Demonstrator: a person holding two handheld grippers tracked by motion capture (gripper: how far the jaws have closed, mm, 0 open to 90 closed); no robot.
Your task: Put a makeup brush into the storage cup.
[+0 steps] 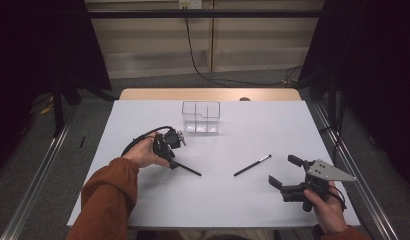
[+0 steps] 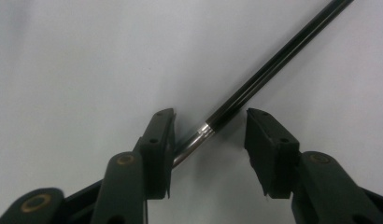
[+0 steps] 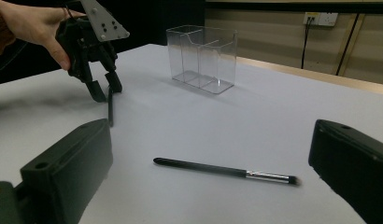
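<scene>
A thin black brush (image 2: pixel 255 84) with a silver ferrule lies on the white table (image 1: pixel 233 145). My left gripper (image 2: pixel 210 116) points down over its ferrule end, open, with one jaw on each side; the left jaw is close against it and the right jaw stands apart. From above, that left gripper (image 1: pixel 171 161) sits at the table's centre-left with the brush (image 1: pixel 189 170) running out to the right. A second black brush (image 1: pixel 252 165) lies right of centre. My right gripper (image 1: pixel 284 171) hovers near the front right, wide open, with the second brush (image 3: pixel 217 169) ahead between its jaws.
A clear plastic box (image 1: pixel 201 117) with compartments stands at the back centre, seen also as the box (image 3: pixel 203 58) beyond the left gripper (image 3: pixel 103 91). A wooden strip (image 1: pixel 208 94) borders the table's far edge. Metal rails run along both sides.
</scene>
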